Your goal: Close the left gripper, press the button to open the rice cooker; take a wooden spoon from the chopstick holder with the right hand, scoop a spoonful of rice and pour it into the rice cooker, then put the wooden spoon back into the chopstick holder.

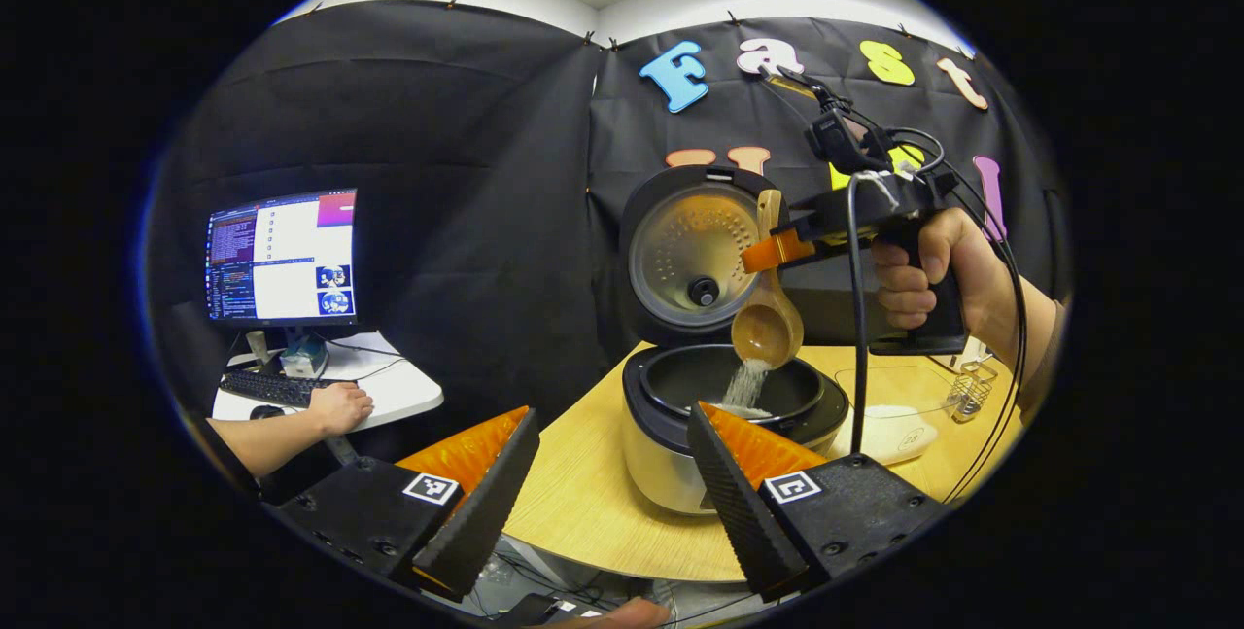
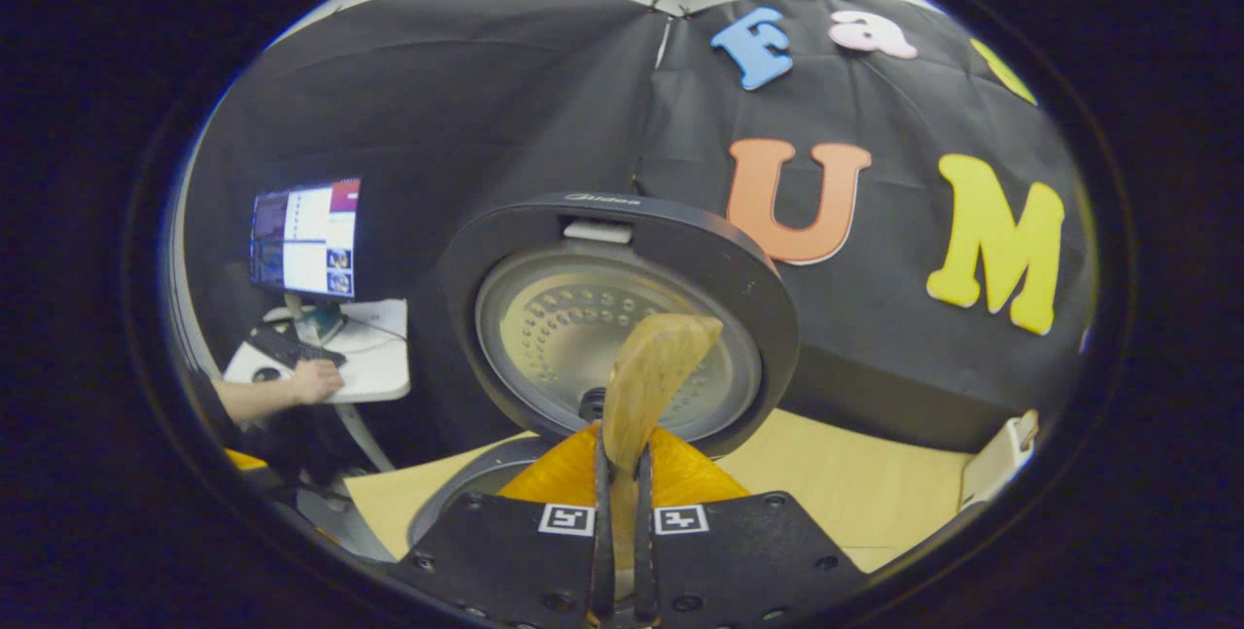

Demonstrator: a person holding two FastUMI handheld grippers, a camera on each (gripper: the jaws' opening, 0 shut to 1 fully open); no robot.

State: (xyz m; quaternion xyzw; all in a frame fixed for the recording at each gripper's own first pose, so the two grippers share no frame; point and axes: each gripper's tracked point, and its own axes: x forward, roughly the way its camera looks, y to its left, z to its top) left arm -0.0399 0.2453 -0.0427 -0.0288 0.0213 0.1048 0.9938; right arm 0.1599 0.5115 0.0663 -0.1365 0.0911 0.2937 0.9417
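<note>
The right gripper point(image 2: 622, 473) clamps the spoon point(image 1: 768, 318) mid-frame, tipping rice point(image 1: 746, 386) into the open cooker point(image 1: 719, 396); the left gripper point(image 1: 612, 483), fingers apart, waits low beside the table point(image 1: 583, 503).

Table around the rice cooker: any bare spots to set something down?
Bare wood on the table left of the rice cooker, toward the near edge, and behind the cooker below the black cloth in the right gripper view. Right of the cooker is crowded: a clear bowl of rice and the wire chopstick holder. Above the pot, the right gripper tips the wooden spoon.
</note>
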